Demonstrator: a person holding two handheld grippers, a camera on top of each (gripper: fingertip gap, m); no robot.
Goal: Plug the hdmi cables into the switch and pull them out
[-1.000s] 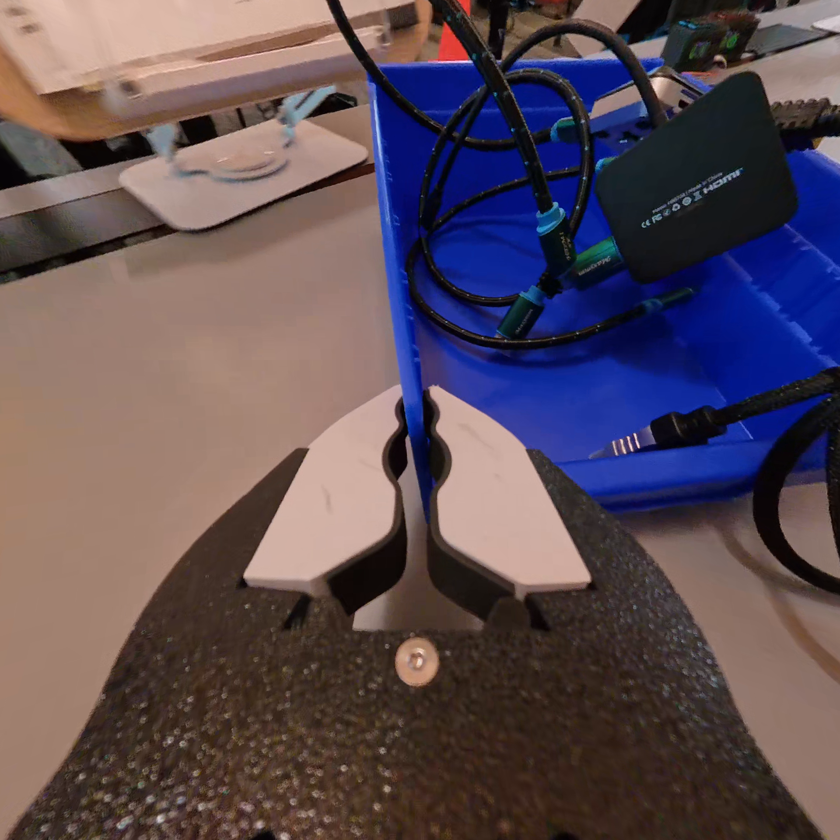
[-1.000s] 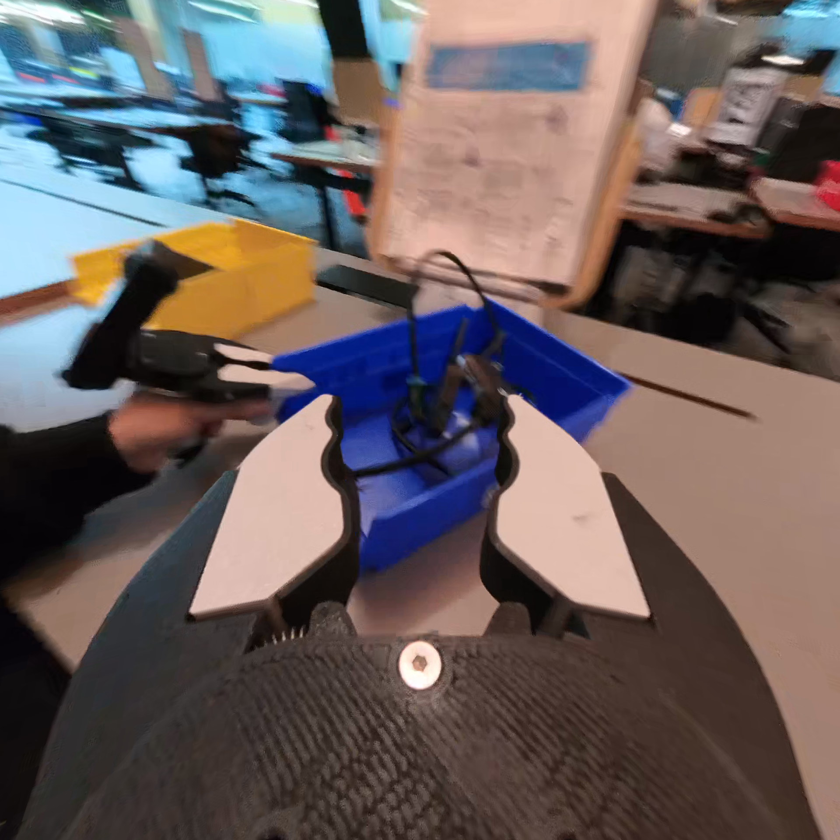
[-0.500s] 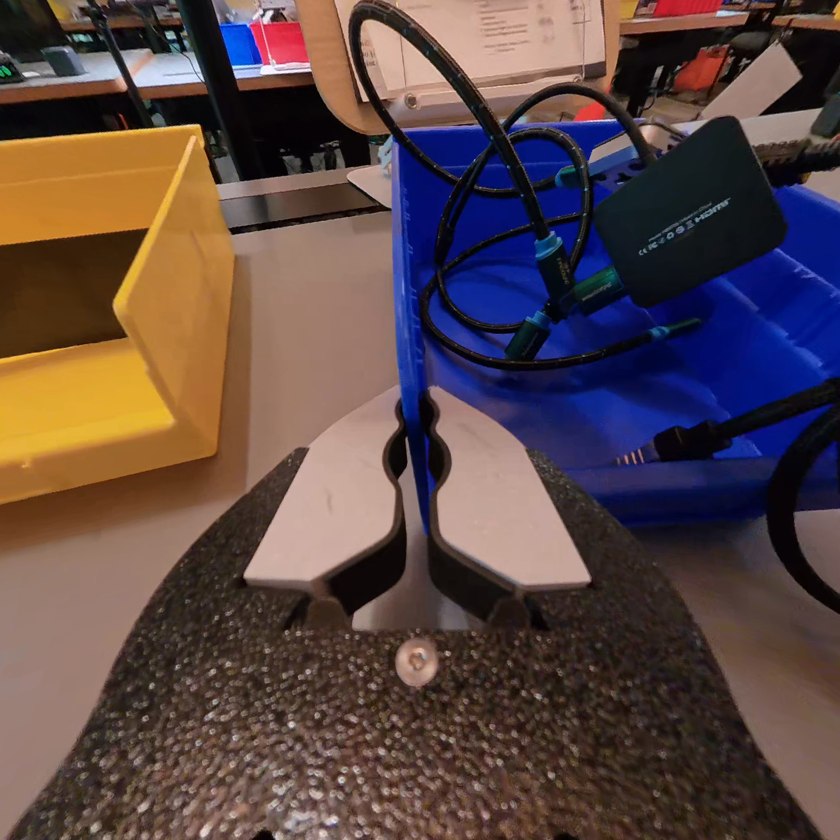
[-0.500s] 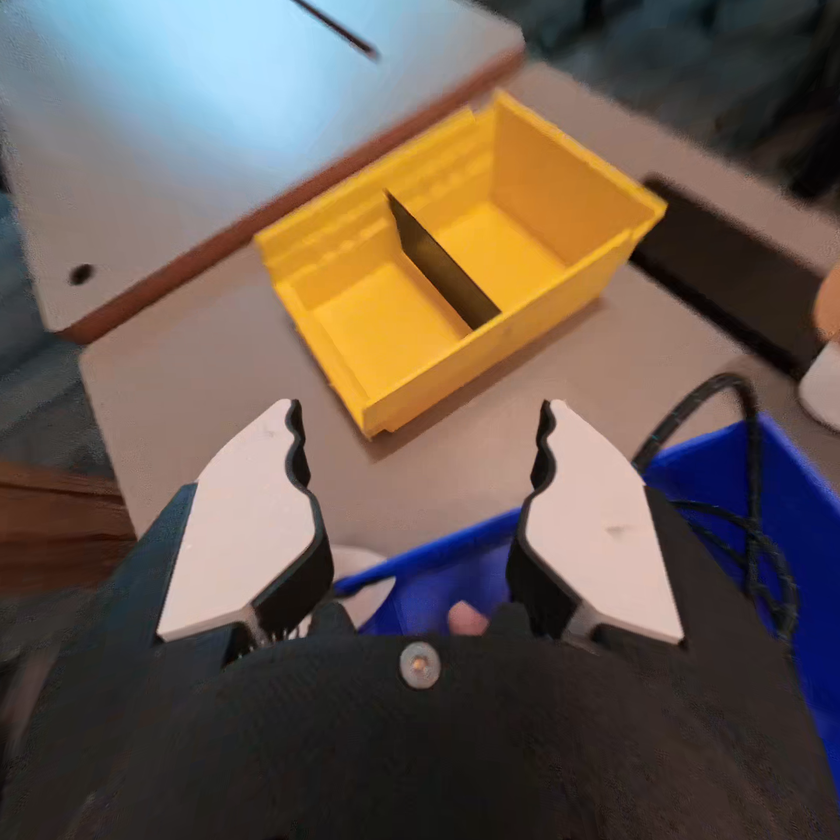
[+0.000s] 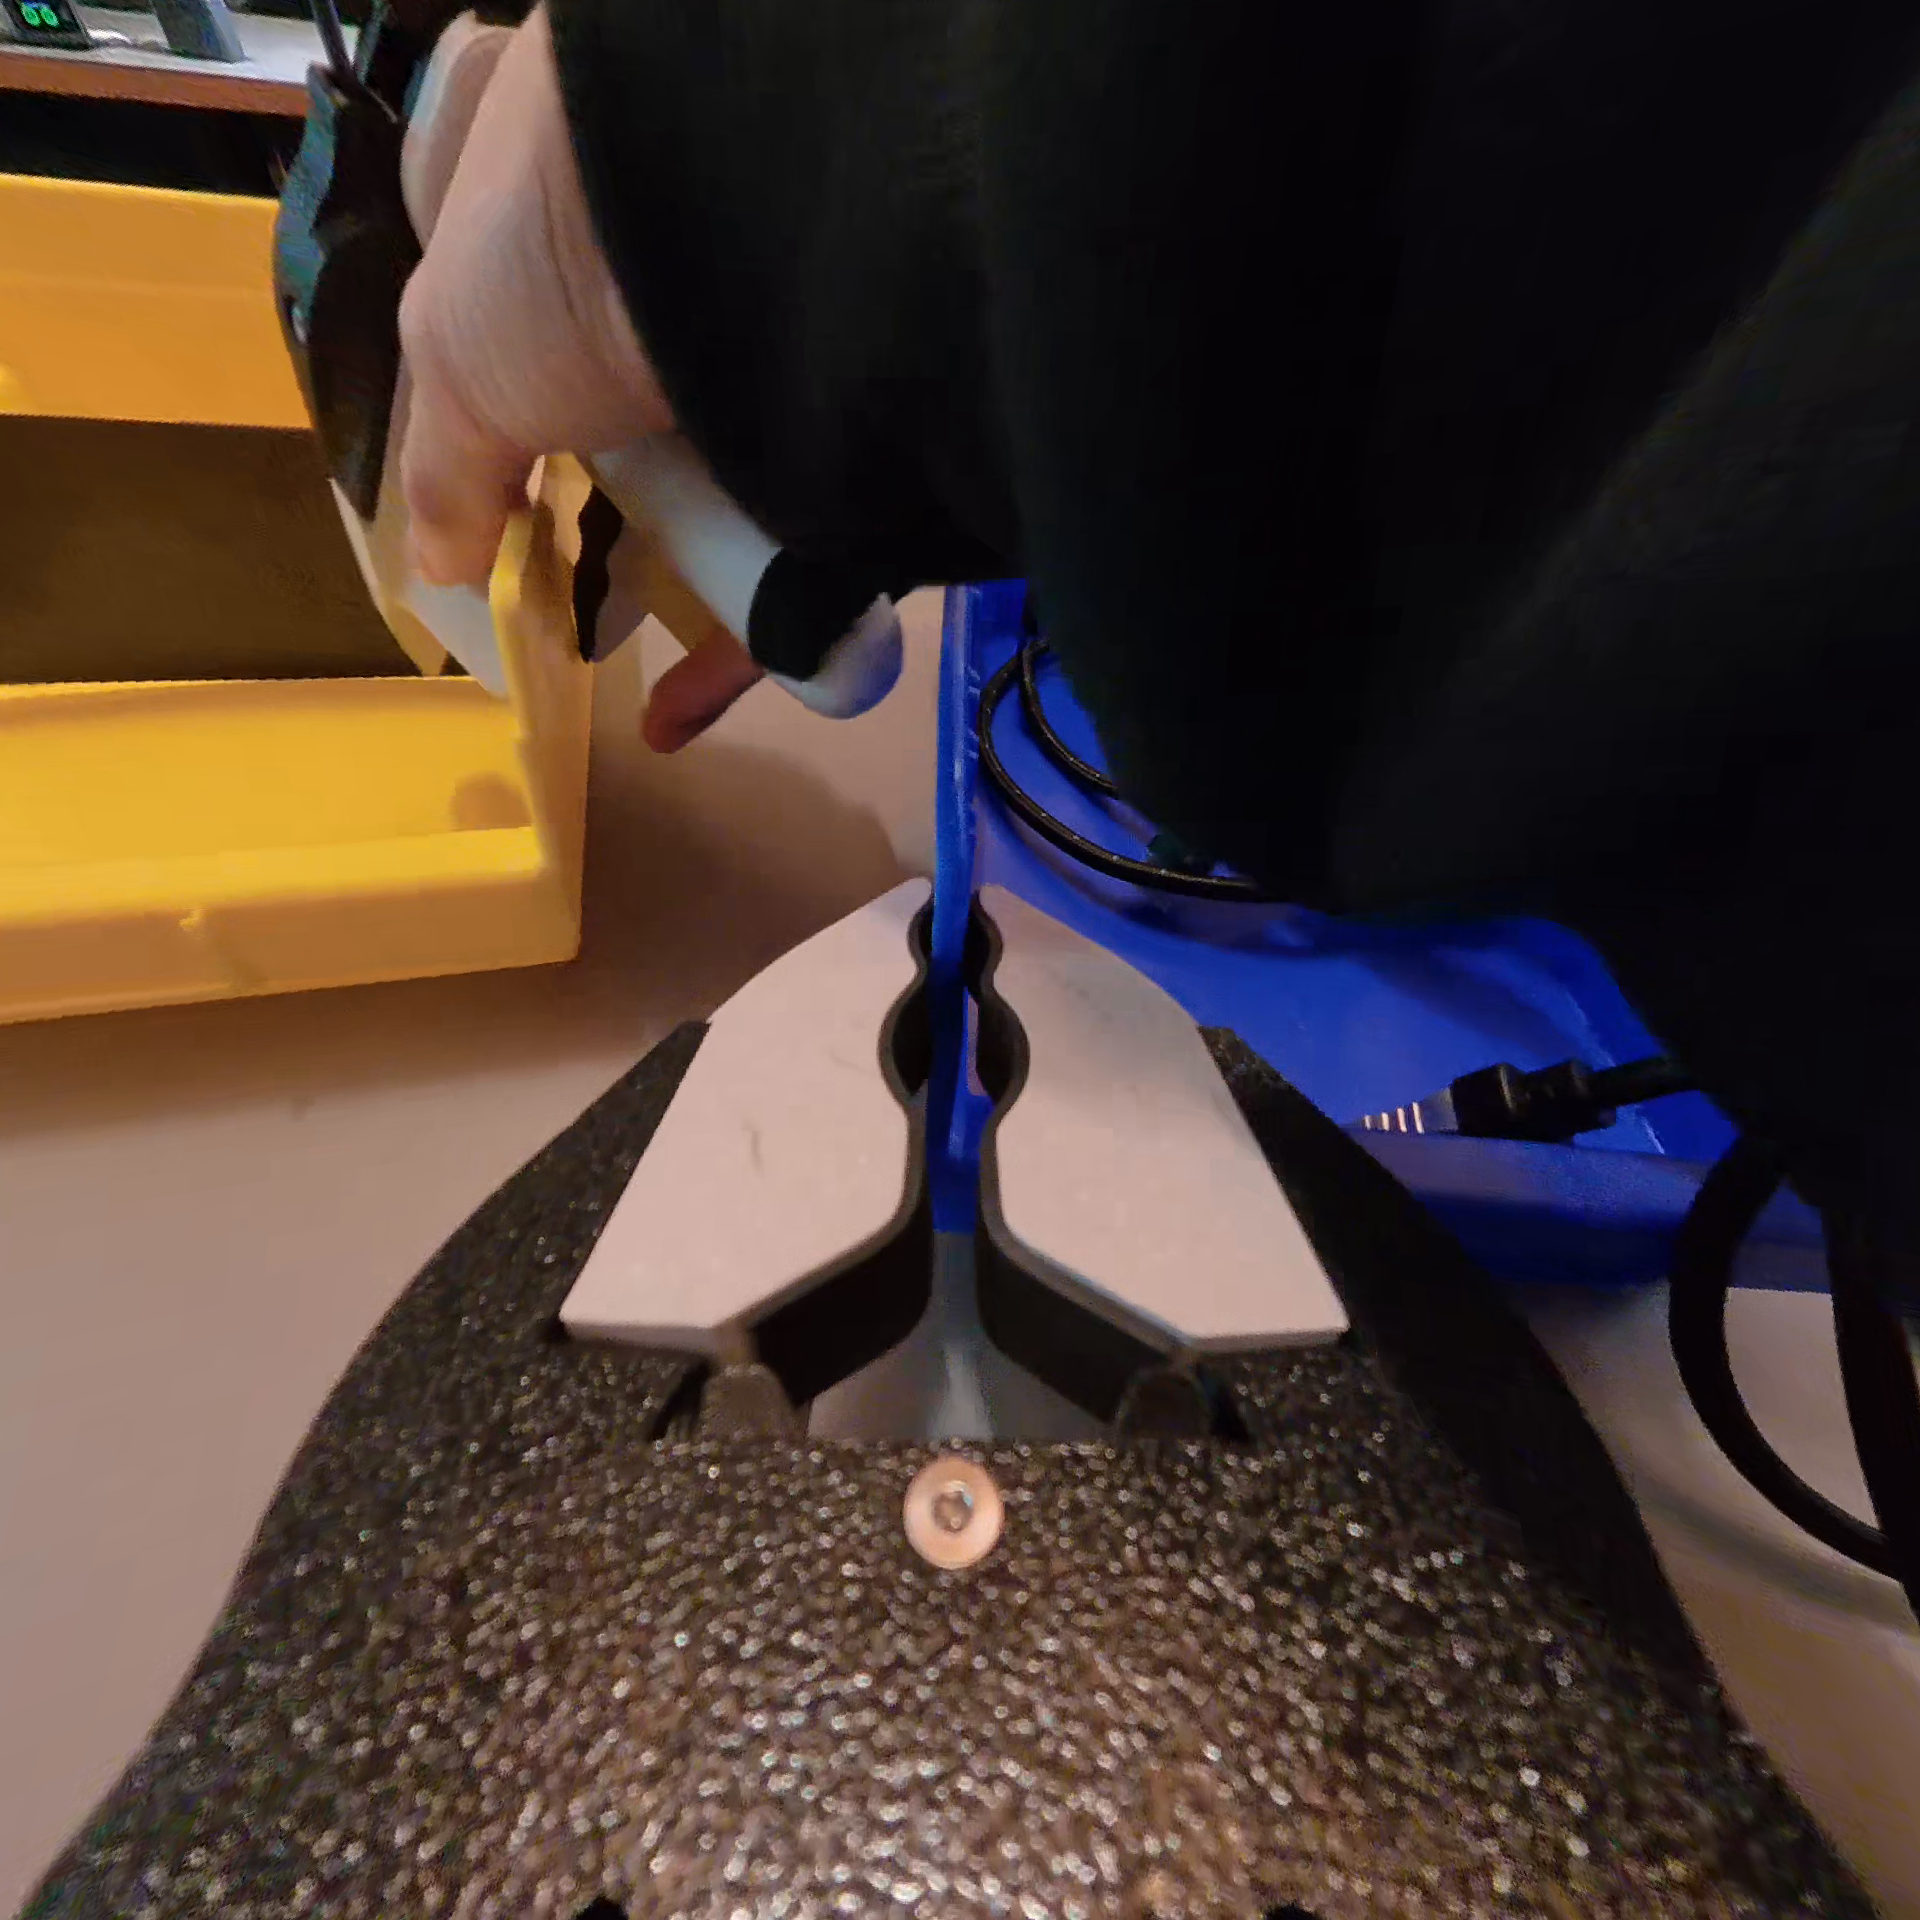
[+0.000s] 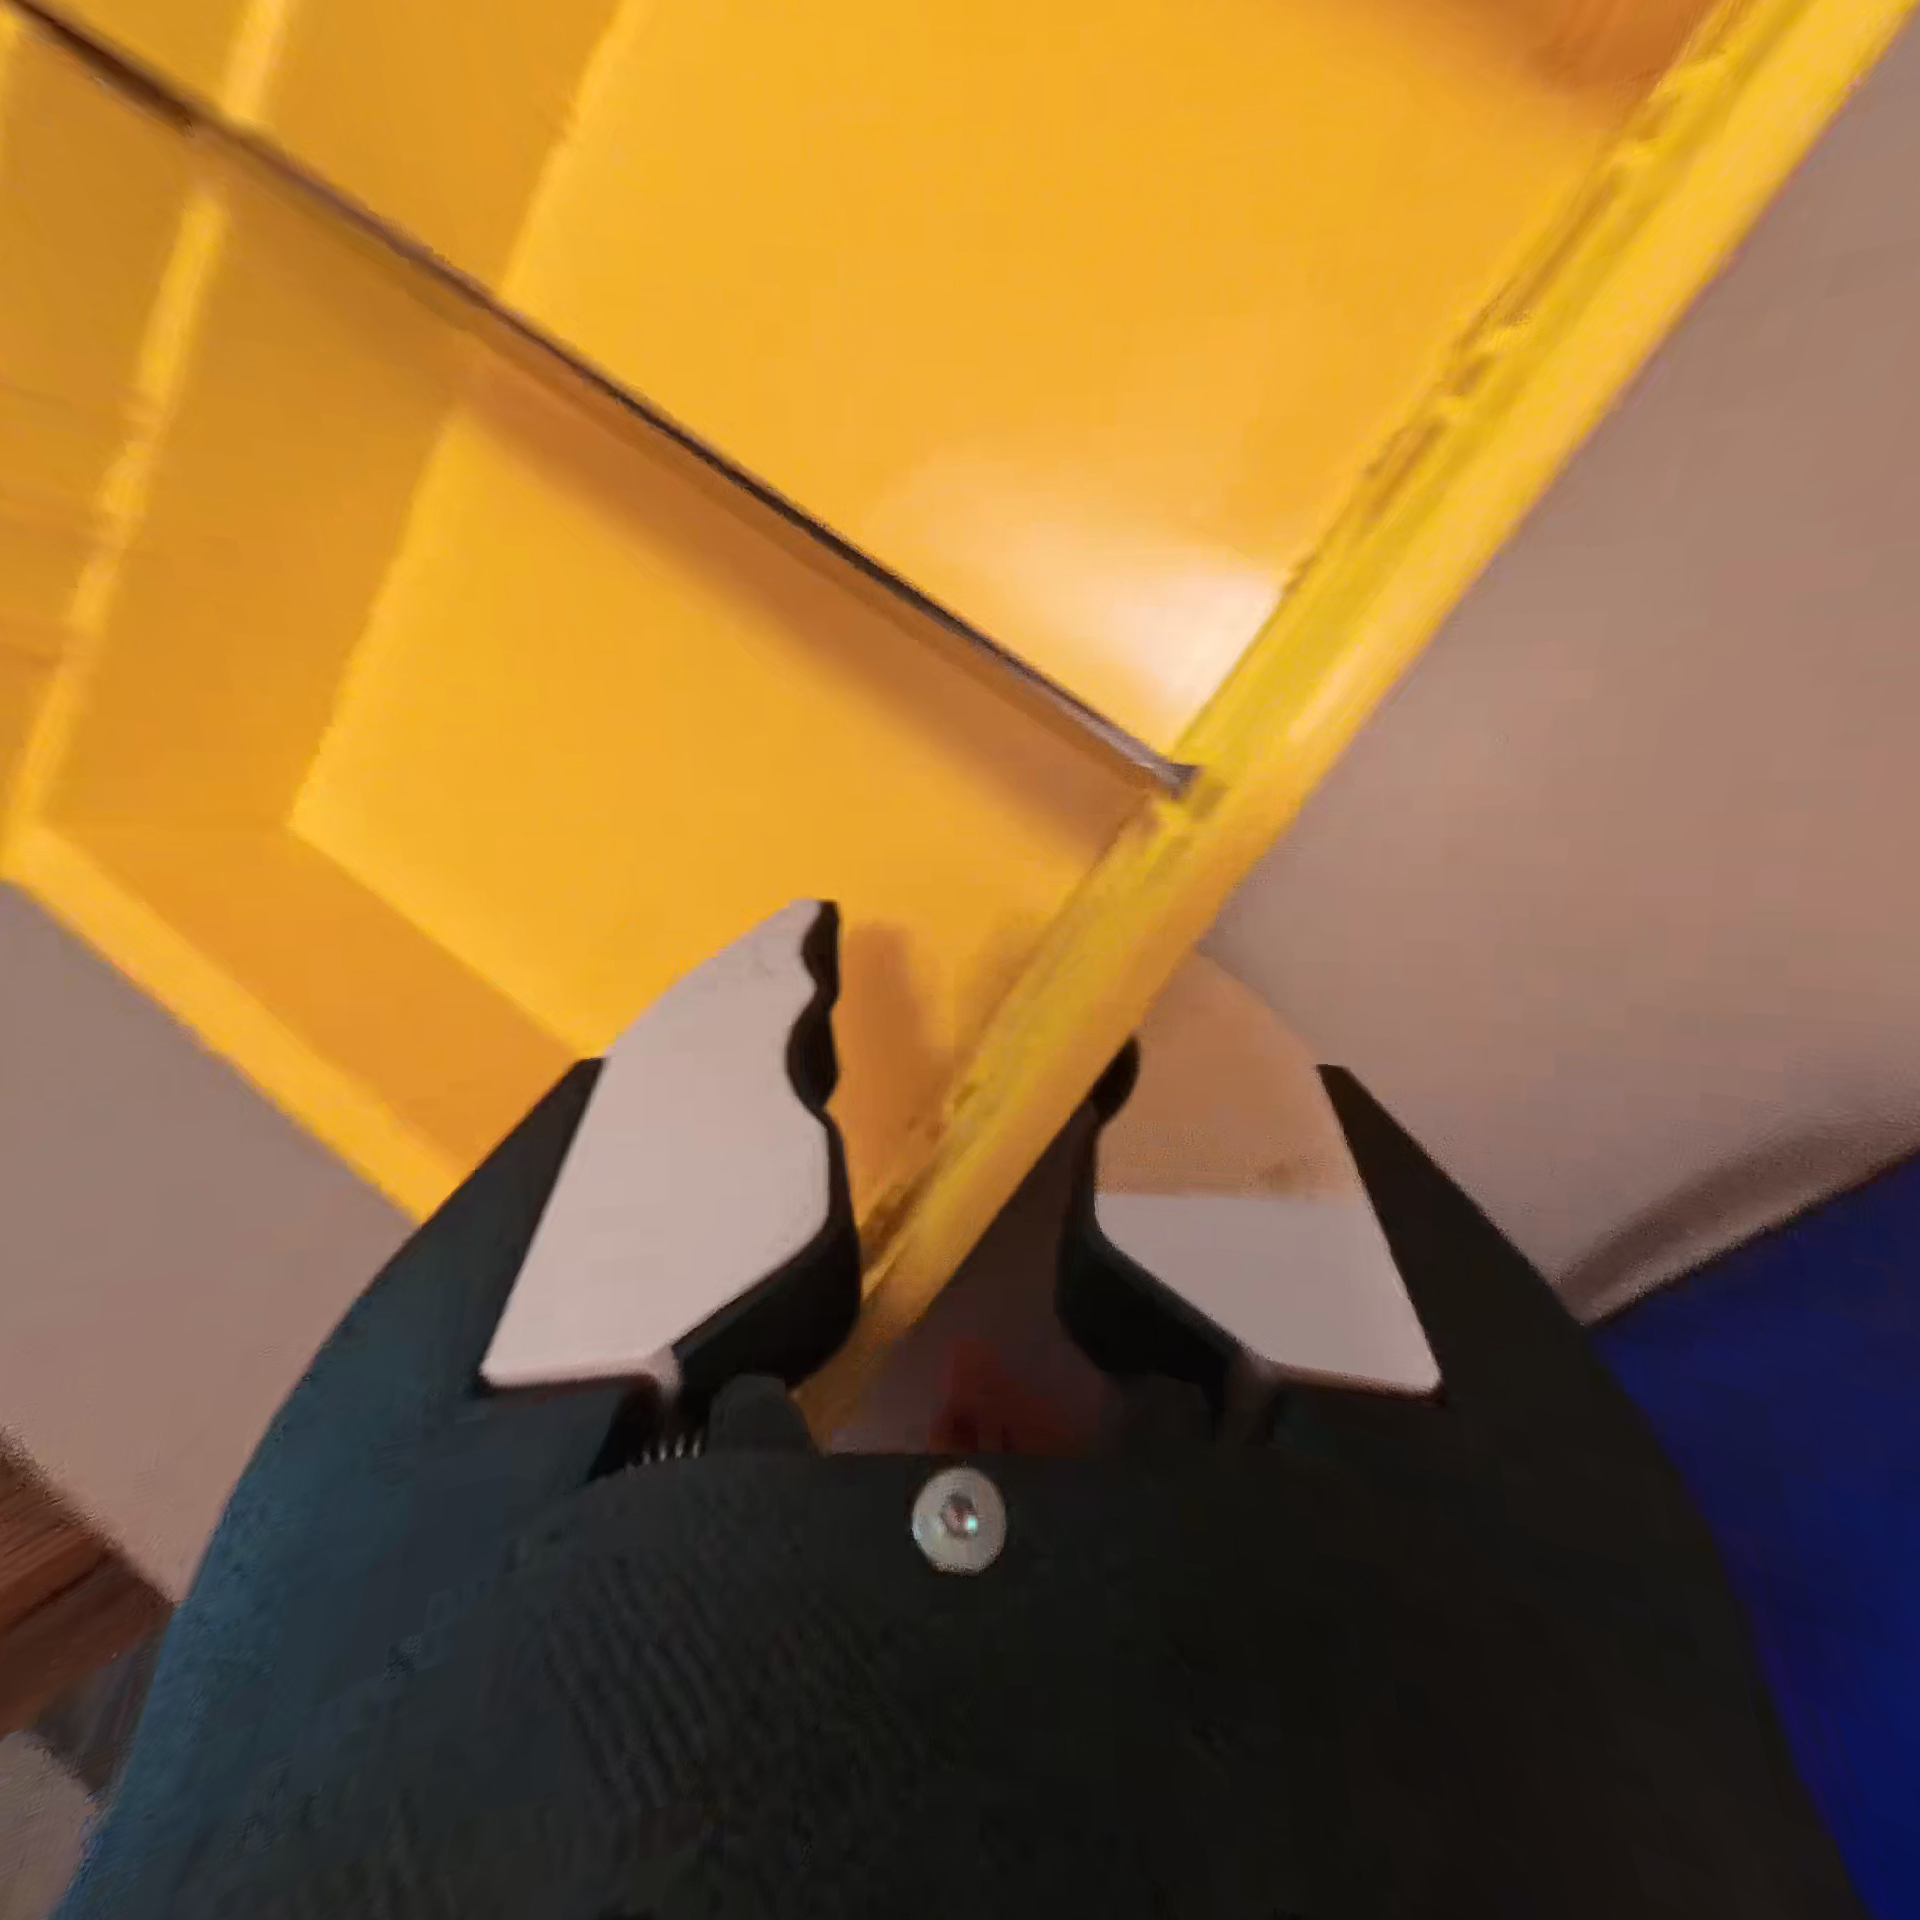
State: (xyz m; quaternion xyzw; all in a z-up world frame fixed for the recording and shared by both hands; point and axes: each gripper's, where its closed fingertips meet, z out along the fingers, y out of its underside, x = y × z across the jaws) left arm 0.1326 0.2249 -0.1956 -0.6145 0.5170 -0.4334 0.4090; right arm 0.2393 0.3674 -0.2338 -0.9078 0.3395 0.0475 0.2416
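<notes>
The left gripper (image 5: 948, 935) is clamped onto the side wall of the blue bin (image 5: 1351, 997), one finger outside and one inside, with the thin plastic edge pinched tight between the pads. The bin sits on the tan table (image 5: 260, 1195), just right of a yellow bin (image 5: 291, 831).

Most of the blue bin's inside is blocked off in the left wrist view by a black sleeve (image 5: 1299, 416) reaching across. What can still be made out of the hdmi cables: a loop of black cable (image 5: 1039, 790) curled against the far part of the bin, and a black plug (image 5: 1496, 1101) with its metal tip showing, lying near the front edge of the bin. More black cable (image 5: 1704, 1382) is draped over the front wall and down onto the table. The switch can't be spotted in either view, so it's probably behind that sleeve, but that can't be told for sure.

The right gripper (image 6: 987, 997) is set across the yellow bin's wall (image 6: 1351, 623), with the left finger (image 6: 707, 1122) inside the bin and the right one outside, partly hidden under the rim. The fingers are narrowed around the wall, though the view is blurry and whether both pads are actually pressing on it can't be told. In the left wrist view the same gripper is seen farther off, held in a hand (image 5: 499, 343) at the yellow bin's corner. A dark divider (image 6: 644, 416) is seen running across the yellow bin, splitting it into two compartments, and a bit of the blue bin shows at the lower right of the right wrist view.
</notes>
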